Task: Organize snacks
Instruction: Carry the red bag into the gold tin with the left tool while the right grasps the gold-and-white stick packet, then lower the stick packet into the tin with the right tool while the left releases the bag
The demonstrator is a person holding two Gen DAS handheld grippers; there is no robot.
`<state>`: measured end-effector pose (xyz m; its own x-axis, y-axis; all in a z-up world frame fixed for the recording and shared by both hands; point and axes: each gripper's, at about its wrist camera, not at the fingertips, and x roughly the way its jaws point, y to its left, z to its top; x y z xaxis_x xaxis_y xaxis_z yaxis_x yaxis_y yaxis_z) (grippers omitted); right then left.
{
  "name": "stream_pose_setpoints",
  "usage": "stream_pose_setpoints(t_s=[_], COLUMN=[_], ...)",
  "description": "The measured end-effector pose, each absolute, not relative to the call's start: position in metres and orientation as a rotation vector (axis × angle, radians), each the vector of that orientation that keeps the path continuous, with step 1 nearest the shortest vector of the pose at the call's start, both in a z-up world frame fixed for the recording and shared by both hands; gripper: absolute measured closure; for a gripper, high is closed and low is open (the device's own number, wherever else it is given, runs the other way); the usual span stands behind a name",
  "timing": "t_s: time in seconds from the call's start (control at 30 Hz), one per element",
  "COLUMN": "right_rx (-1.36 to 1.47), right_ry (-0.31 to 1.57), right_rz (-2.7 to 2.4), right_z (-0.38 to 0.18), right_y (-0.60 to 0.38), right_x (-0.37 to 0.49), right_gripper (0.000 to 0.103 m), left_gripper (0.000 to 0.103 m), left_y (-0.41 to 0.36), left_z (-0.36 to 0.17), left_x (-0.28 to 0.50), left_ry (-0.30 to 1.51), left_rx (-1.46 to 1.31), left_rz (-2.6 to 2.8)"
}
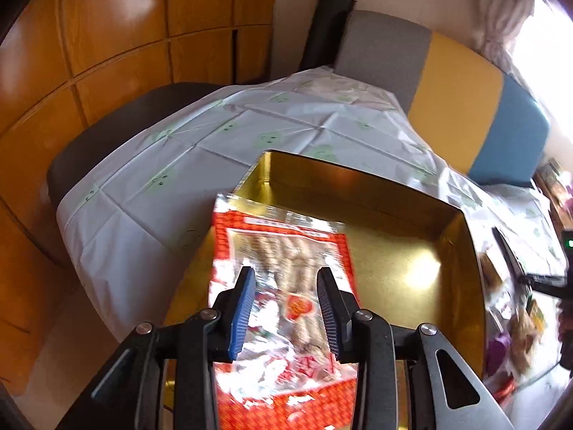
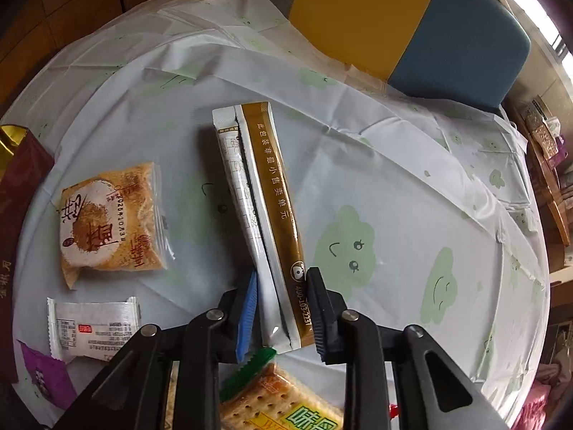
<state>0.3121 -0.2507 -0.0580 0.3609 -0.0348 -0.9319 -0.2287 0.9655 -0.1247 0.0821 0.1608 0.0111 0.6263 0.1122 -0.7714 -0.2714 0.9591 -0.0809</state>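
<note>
In the left wrist view a red and silver snack packet (image 1: 283,279) lies below my left gripper (image 1: 286,286), over the left part of an open gold box (image 1: 412,258). The jaws stand apart, one on each side of the packet, and are open. In the right wrist view my right gripper (image 2: 283,297) is shut on the near end of a long white and gold stick packet (image 2: 258,193), which points away over the table.
On the cloud-print tablecloth (image 2: 394,186) lie a brown pastry packet (image 2: 107,222), a white wrapped snack (image 2: 93,326), a purple packet (image 2: 43,376) and a cracker packet (image 2: 279,405). The dark red outer wall of a box (image 2: 18,193) stands at left. Colored chairs (image 2: 429,25) stand behind.
</note>
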Motion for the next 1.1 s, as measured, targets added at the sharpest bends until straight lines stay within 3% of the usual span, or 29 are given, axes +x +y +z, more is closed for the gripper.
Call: stream_pose_setpoints(t_s=[0.4,0.9,1.0,1.1], right_rx=[-0.017,0.211,0.240,0.254], right_ry=[1.103,1.042,1.047,1.057], right_rz=[0.158,0.420,0.445,0.475], right_z=[-0.012,0.035,0.036,0.033], right_y=[-0.233,-0.134,-0.104,-0.078], right_x=[0.265,0.207,0.205,0.205], right_gripper=[0.080,0.080,0.079,0.071], left_gripper=[0.062,0.061,0.061,0.061], left_y=[0.100,0.123,0.131,0.135], left_z=[0.006,-0.002,-0.004,-0.004], left_x=[0.051,0.027,0.026,0.025], left_ry=[0.885,0.875,0.877,0.873], left_rx=[-0.123,-0.192,-0.214,-0.221], left_rz=[0.052,0.067,0.075,0.078])
